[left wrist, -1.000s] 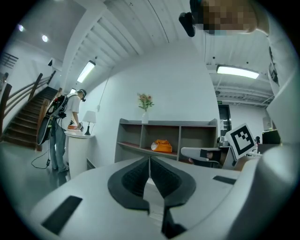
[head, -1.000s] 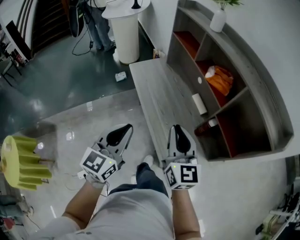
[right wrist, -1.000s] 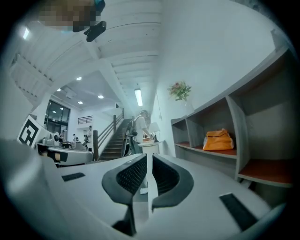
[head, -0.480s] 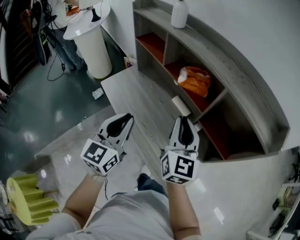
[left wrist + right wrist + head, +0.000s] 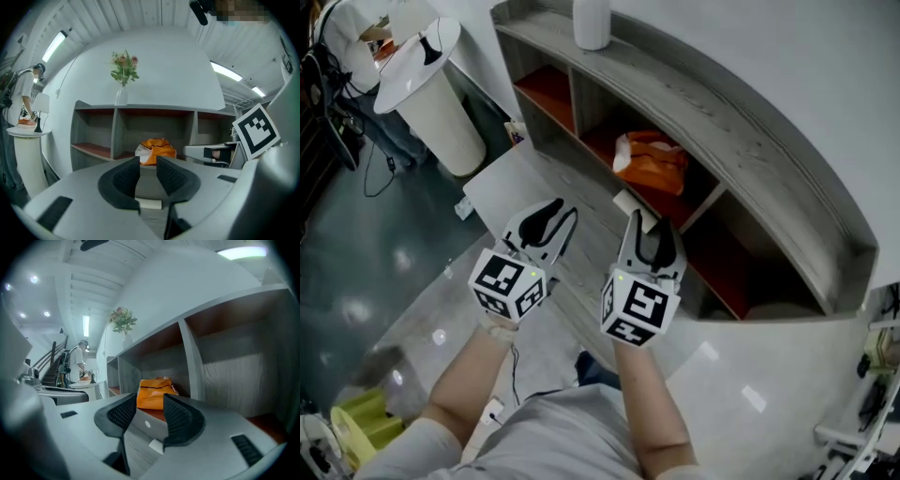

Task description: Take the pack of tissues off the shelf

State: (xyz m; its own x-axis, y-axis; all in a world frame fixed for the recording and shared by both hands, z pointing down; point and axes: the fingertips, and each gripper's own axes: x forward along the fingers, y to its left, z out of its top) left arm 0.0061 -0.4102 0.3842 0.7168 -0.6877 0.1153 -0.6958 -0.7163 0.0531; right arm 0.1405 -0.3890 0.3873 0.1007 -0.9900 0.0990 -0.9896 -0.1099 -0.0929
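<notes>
The curved grey shelf unit (image 5: pixel 769 141) has a matt wood-grain face, its streaks running along the top, while the boards inside its compartments look reddish-brown and smoother. The orange pack of tissues (image 5: pixel 652 161) is wrapped in thin plastic film, crinkled and faintly shiny (one end shows white). The low grey wood-grain platform (image 5: pixel 502 187) is matt too. The dark floor (image 5: pixel 356 262) is polished — it mirrors the lights. The white vase (image 5: pixel 592 21) looks smooth.
</notes>
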